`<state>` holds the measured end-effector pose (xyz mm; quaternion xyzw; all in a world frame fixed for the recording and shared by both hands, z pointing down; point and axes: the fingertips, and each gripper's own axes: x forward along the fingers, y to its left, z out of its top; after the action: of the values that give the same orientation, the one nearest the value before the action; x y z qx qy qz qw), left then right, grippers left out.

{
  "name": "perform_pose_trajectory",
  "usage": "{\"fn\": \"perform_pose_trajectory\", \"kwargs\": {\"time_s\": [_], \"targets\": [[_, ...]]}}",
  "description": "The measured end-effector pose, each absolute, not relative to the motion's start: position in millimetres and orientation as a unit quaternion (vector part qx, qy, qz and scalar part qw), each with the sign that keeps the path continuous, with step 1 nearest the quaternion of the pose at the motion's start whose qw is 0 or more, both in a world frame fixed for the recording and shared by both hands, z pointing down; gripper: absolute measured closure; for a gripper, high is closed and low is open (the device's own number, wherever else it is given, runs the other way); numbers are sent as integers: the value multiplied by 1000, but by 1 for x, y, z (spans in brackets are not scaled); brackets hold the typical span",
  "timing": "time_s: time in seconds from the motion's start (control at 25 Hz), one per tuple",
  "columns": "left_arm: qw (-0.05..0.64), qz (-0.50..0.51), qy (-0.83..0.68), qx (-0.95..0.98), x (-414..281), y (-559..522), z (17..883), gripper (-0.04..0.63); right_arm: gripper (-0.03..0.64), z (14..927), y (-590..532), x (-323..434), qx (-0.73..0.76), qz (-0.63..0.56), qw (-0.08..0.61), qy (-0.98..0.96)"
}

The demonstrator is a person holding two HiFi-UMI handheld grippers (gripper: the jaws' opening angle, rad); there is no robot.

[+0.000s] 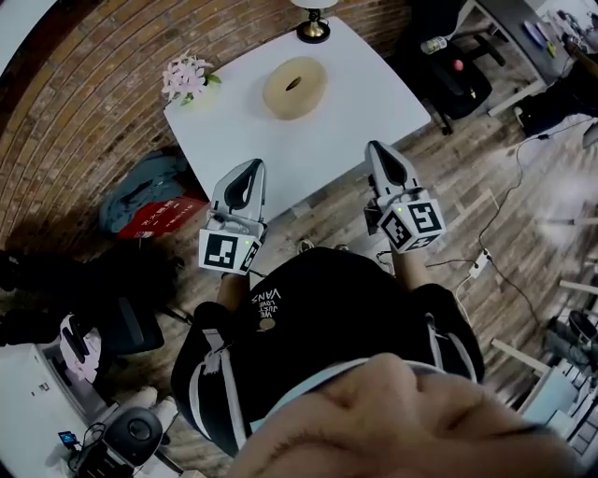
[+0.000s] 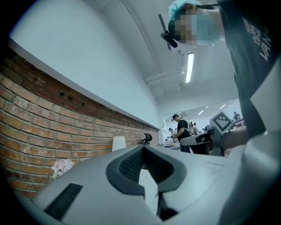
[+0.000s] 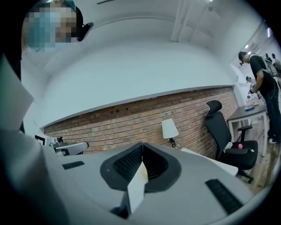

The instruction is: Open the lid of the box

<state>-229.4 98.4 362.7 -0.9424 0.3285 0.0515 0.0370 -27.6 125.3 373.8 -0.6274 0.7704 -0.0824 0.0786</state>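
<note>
The box (image 1: 294,87) is a round tan container with a slot in its lid, standing toward the far side of the white table (image 1: 308,140) in the head view. My left gripper (image 1: 252,168) is shut and empty, held near the table's front left edge. The right gripper (image 1: 377,149) is also shut and empty, by the front right edge. Both are well short of the box. In the left gripper view the closed jaws (image 2: 143,147) point up at the brick wall; the right gripper view's jaws (image 3: 142,145) do the same. Neither gripper view shows the box.
Pink flowers (image 1: 184,77) lie at the table's left corner and a lamp (image 1: 313,28) stands at its far edge. A black office chair (image 1: 458,79) is to the right, bags (image 1: 149,201) lie on the floor at left. People stand in the background (image 3: 263,83).
</note>
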Motion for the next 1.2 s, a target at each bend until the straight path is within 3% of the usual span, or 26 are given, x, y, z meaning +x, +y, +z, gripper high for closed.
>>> {"fn": "perform_pose_trajectory", "kwargs": {"time_s": [1.2], "targets": [[18,23,377,-926,-121,44,383,586,614,407,59,59,-569,-126,52,811]]}}
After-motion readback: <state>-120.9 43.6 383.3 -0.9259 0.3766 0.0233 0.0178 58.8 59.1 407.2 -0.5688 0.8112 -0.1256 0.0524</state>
